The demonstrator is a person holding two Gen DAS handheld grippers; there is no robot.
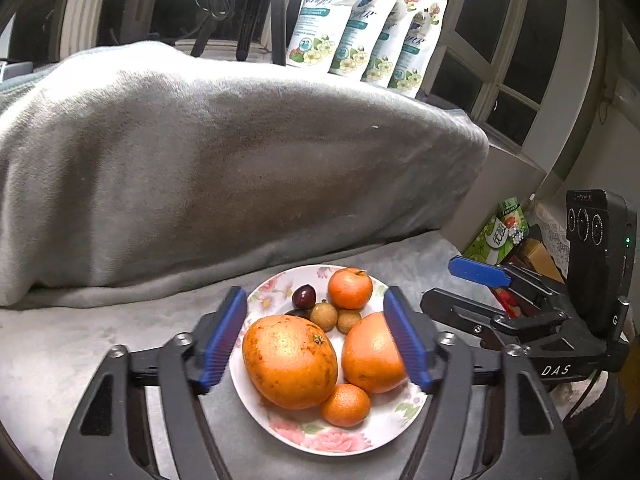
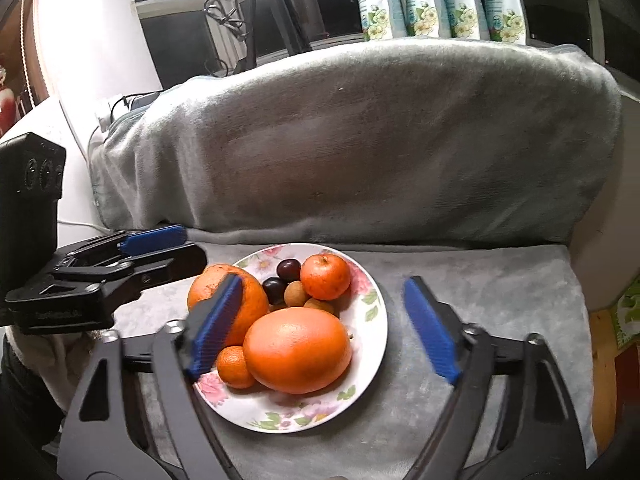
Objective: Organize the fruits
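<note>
Heaped on a round floral china plate [image 1: 376, 436] on the plush grey surface [image 1: 60, 344]: two big dimpled oranges [image 1: 290, 362], small mandarins, smooth plums, tan longans; ribbed blue-padded left gripper [image 1: 316, 338] and right gripper [image 2: 320, 330] both spread wide, gripping nothing.

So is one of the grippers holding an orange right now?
No, both the left gripper and the right gripper are open, and every orange lies loose on the flowery plate.

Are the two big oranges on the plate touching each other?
Cannot tell. In the left wrist view, the mottled orange and smooth orange sit close, with a dark sliver between; the right wrist view overlaps them.
</note>
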